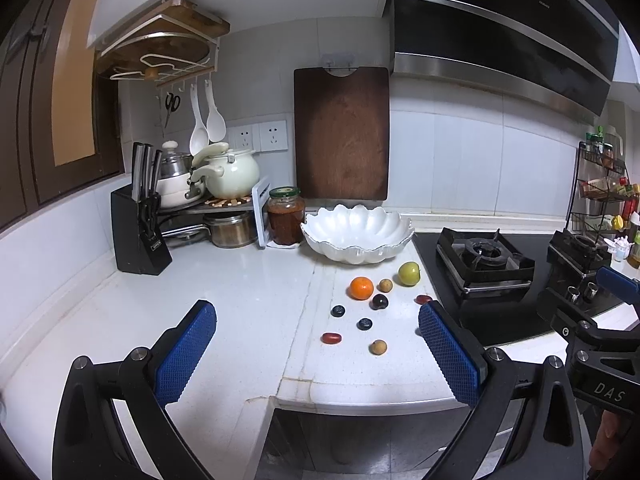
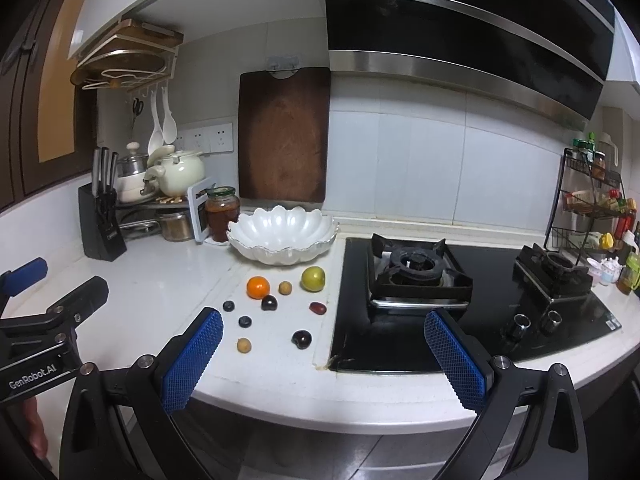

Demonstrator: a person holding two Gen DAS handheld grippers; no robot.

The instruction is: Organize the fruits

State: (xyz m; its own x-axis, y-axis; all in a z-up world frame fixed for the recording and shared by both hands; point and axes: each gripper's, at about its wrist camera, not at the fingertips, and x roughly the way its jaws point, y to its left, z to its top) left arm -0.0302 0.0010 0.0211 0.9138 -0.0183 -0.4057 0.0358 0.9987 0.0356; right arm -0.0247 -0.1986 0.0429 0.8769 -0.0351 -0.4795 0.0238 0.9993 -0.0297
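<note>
A white scalloped bowl (image 1: pixel 357 236) (image 2: pixel 282 236) stands empty at the back of the white counter. In front of it lie loose fruits: an orange (image 1: pixel 361 288) (image 2: pixel 258 287), a green apple (image 1: pixel 409 273) (image 2: pixel 313 279), a dark plum (image 1: pixel 379 302) (image 2: pixel 269 303), a second plum (image 2: pixel 301 339), two blueberries (image 1: pixel 338 311) (image 2: pixel 228 306), two small brown longans (image 1: pixel 378 347) (image 2: pixel 243 345) and red oblong fruits (image 1: pixel 331 337) (image 2: pixel 317 308). My left gripper (image 1: pixel 316 312) hovers open near the counter's front edge, short of the fruits. My right gripper (image 2: pixel 323 317) is open beside it, holding nothing.
A gas hob (image 2: pixel 416 272) lies right of the fruits. At the back left stand a knife block (image 1: pixel 138 236), a jar (image 1: pixel 285 216) and a rack of pots (image 1: pixel 224 176). A cutting board (image 1: pixel 342 132) leans on the wall. A spice rack (image 2: pixel 592 196) is far right.
</note>
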